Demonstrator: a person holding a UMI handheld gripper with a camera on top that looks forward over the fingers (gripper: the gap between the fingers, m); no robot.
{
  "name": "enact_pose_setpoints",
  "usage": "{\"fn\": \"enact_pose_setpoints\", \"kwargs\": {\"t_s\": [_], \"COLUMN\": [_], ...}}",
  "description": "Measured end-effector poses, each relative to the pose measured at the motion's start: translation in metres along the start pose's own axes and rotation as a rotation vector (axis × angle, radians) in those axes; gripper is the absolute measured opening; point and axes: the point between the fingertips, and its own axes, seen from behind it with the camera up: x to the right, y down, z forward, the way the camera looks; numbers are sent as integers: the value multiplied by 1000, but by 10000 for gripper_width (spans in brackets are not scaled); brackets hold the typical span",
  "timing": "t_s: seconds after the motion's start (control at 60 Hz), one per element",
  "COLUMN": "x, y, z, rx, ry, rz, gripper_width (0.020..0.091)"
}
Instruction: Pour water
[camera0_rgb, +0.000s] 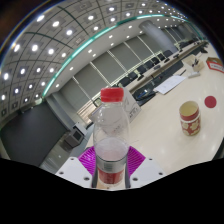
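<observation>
Nearest to you, the gripper (110, 170) has its two fingers pressed against the lower body of the bottle (111, 135), the magenta pads (90, 160) showing on either side of it, so you are clamped on it and it appears lifted clear of the table (165, 140). The bottle is clear thin plastic, a ribbed cylinder with a red screw cap (112, 96) still on. Judging by its look, it will flex under pressure and feel light unless full; how much water is inside is hard to tell. Keep your hold low on the body where the ribs stiffen it, and squeeze only enough to stop it slipping, since smooth plastic slides easily.

Further off, towards the table's right edge, stands a paper cup (189, 117), cream with a red pattern, soft-walled, light and easy to tip. Beyond it, nearer the far right corner, lies a small flat red disc (210, 101). The tabletop is pale and smooth.
</observation>
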Motion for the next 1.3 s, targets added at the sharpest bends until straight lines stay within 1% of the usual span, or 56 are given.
{"fn": "enact_pose_setpoints", "kwargs": {"t_s": [0.167,0.217,0.333,0.45,0.467,0.567,0.6,0.683,0.717,0.783,0.867,0.9,1.017,1.133,1.3], "x": [-6,0,19,45,47,69,74,82,81,81,74,73,67,72,110], "y": [-65,-83,-108,-121,-124,-127,-128,-128,-128,-126,-128,-130,-152,-193,-269], "z": [12,14,20,30,24,35,28,39,31,43,40,31,33,14,-12], "rx": [26,43,70,85,87,109,108,100,90,68,44,34,24,60,147], "ry": [-176,-208,-277,-334,-337,-346,-341,-332,-328,-320,-305,-301,-267,-202,-97], "rz": [589,728,1005,1213,1240,1356,1376,1393,1391,1372,1304,1258,996,599,99], "gripper_width": [371,370,371,370,371,370,369,371,369,369,370,370,372,373,373]}}
